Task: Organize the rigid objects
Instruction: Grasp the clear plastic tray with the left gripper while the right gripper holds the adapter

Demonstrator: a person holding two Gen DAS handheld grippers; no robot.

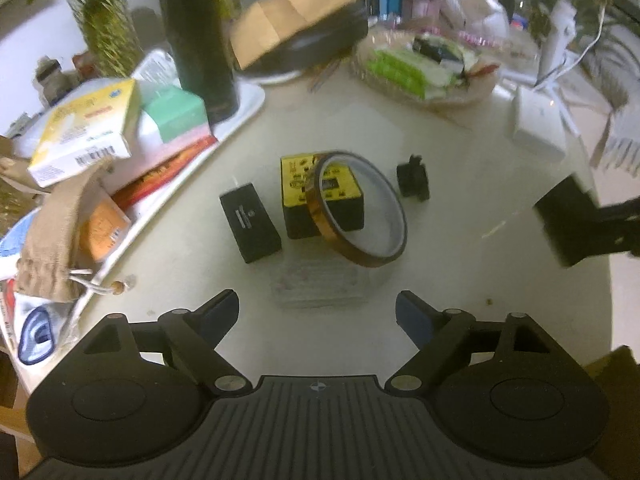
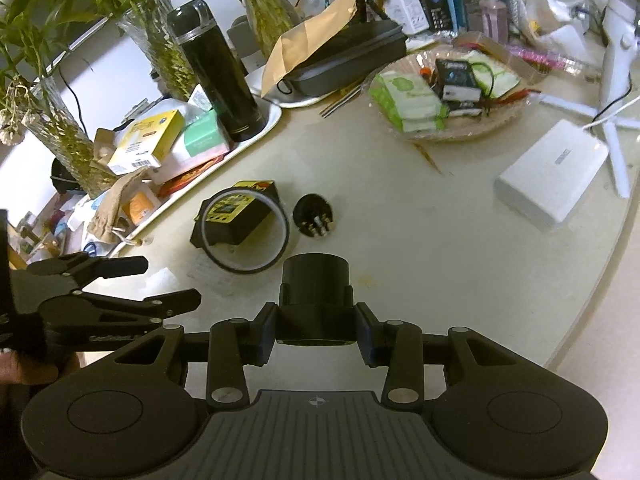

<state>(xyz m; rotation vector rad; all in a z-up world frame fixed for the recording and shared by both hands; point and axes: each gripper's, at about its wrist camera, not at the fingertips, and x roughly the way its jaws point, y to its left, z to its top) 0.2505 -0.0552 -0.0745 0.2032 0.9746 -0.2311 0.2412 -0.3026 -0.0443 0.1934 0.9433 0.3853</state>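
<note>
While right tool (image 2: 316, 330) grips one black part (image 2: 316, 296), perhaps three boxes remain.

Frame centre, my left view: tape ring (image 1: 362, 210) leans on the box (image 1: 322, 196); a second box (image 1: 250, 222) lies left, a small part (image 1: 413, 177) right, the tray (image 1: 250, 114) upper left.

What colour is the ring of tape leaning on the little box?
The tape ring is amber-brown and see-through. It shows best in the left wrist view, leaning on the yellow-topped box.
</note>
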